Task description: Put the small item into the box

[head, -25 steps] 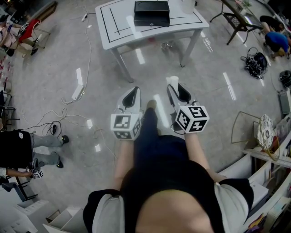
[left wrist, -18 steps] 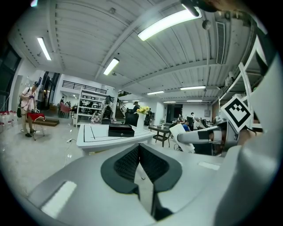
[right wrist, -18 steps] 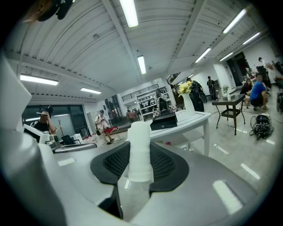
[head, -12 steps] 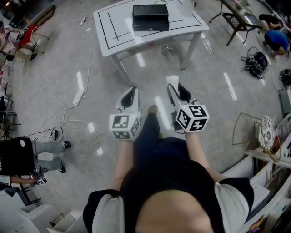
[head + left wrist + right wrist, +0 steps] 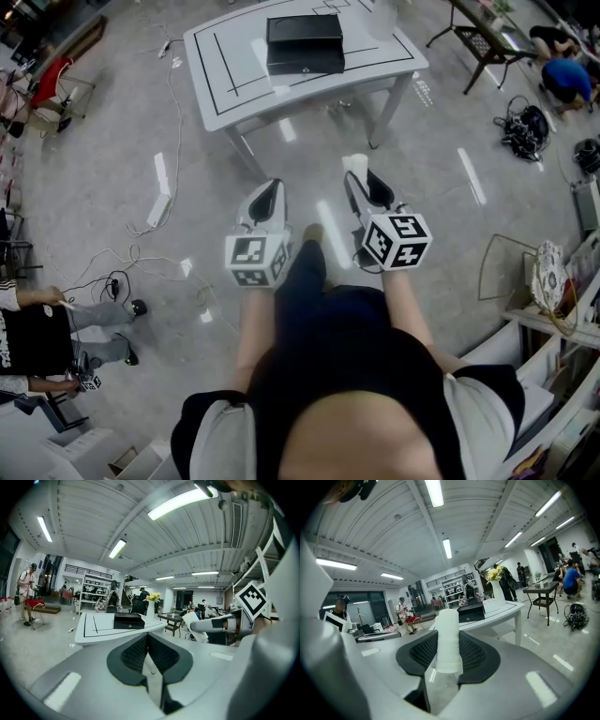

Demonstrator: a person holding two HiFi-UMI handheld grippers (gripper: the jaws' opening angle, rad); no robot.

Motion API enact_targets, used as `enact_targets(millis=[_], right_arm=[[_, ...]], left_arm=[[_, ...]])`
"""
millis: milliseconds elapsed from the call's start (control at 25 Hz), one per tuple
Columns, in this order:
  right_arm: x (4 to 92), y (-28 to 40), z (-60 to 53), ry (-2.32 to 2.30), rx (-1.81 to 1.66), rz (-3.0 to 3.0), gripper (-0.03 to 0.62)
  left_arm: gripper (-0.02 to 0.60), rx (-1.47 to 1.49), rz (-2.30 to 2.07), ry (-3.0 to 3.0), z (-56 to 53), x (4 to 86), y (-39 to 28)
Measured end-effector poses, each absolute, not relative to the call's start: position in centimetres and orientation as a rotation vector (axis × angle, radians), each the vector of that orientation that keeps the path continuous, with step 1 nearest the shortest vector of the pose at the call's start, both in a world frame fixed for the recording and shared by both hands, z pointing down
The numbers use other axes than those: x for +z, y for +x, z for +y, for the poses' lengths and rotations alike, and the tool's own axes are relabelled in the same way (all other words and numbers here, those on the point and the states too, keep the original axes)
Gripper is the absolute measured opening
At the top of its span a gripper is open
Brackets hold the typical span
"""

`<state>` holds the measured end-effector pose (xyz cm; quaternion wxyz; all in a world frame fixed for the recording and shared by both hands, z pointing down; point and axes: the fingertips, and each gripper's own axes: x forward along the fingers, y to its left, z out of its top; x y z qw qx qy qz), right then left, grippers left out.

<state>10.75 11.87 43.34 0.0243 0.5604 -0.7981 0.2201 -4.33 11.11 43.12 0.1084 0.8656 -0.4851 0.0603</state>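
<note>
A closed black box [image 5: 305,42] lies on a white table [image 5: 230,66] ahead, also seen from the left gripper view as box [image 5: 129,620] and from the right gripper view as box [image 5: 470,612]. Both grippers are held out level over the floor, short of the table. My right gripper [image 5: 357,175] is shut on a small white roll [image 5: 354,164]; the roll [image 5: 449,639] stands upright between the dark ribbed pads. My left gripper [image 5: 271,187] is shut with nothing in it, its pads [image 5: 136,651] meeting in a line.
A white vase of yellow flowers [image 5: 497,591] stands on the table's right end. Cables and a power strip [image 5: 159,192] lie on the floor at left. People stand at far left [image 5: 37,333]. A dark side table [image 5: 492,37] and a crouched person [image 5: 567,82] are at right.
The table and box have slid lower and leftward in the head view, so they are nearer. Both grippers keep the same pose and the roll stays gripped.
</note>
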Motion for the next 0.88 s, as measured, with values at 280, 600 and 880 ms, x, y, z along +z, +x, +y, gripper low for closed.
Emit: enact_targets(millis=[280,600,880], right_arm=[[42.9,10.9,8.7,1.711,0.673,-2.483,0.137],[42.6,10.5,5.3,1.695,0.672,-2.482,0.137],[42.5,10.4,2.3,1.705,0.668,-2.474,0.137]], left_arm=[[0.011,0.173,-1.437,2.544,8.3,42.7,-4.0],[0.011,0.17,-1.449,2.532,4.9,42.4,-4.5],[0.011,0.157,-1.438,2.536,1.9,42.3,-4.7]])
